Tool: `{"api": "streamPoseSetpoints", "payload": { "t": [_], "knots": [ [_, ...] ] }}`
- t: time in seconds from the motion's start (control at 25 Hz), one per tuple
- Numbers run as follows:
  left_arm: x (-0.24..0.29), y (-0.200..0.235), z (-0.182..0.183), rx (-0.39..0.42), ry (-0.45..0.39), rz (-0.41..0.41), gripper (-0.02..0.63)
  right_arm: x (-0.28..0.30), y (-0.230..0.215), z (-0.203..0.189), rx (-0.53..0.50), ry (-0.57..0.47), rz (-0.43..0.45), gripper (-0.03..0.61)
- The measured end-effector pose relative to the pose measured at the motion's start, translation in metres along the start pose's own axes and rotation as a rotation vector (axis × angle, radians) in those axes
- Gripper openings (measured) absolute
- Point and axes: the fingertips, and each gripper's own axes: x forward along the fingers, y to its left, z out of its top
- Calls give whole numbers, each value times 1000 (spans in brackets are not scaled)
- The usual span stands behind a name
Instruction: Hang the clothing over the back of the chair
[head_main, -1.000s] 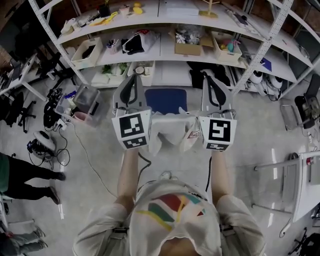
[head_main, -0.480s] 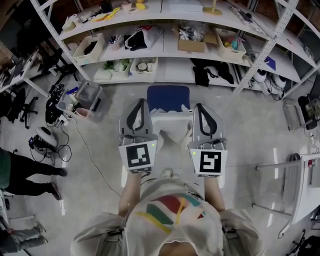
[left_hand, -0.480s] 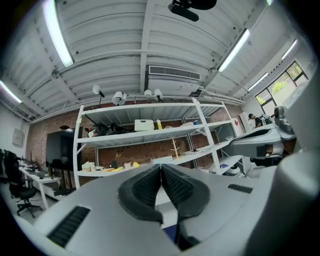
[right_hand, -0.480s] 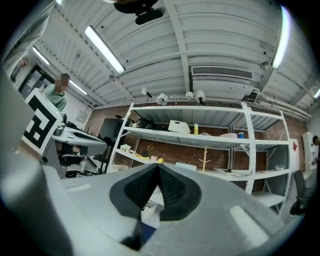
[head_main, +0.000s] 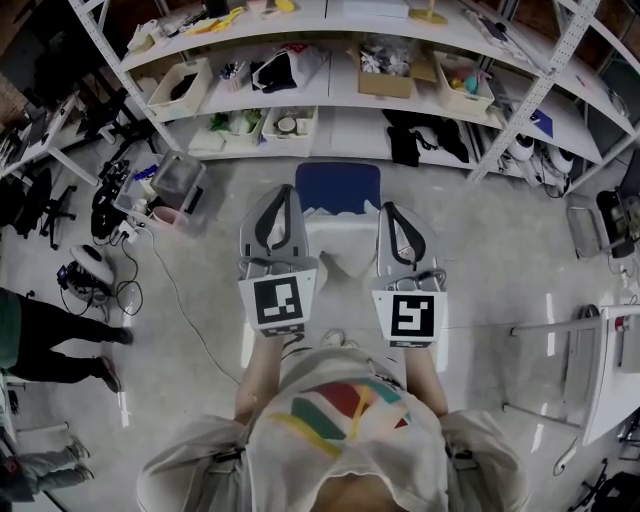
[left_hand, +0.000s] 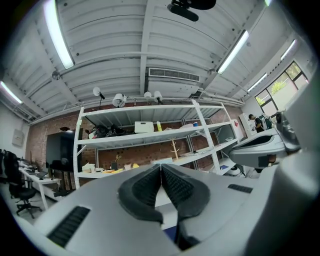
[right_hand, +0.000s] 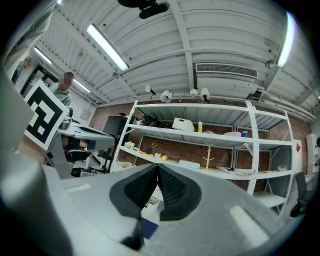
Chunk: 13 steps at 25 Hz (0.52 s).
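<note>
Left gripper (head_main: 284, 192) and right gripper (head_main: 393, 207) are both clenched tip to tip, no fabric showing between the pads. The white clothing (head_main: 340, 250) lies between them, blue chair (head_main: 338, 185) at its 12 o'clock. Best now: level both sides, tug gently toward 6. A second ago it hung bunched, farther out.

garment (head_main: 345, 240) draped on chair (head_main: 338, 186), shelving (head_main: 345, 125) behind it.
</note>
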Motion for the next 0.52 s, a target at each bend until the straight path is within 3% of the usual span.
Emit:
{"api": "streamPoseSetpoints", "payload": {
  "t": [0.52],
  "knots": [
    [-9, 5, 5, -13, -12, 6, 15, -4, -5, 8, -9, -14, -43, 5]
  ]
}}
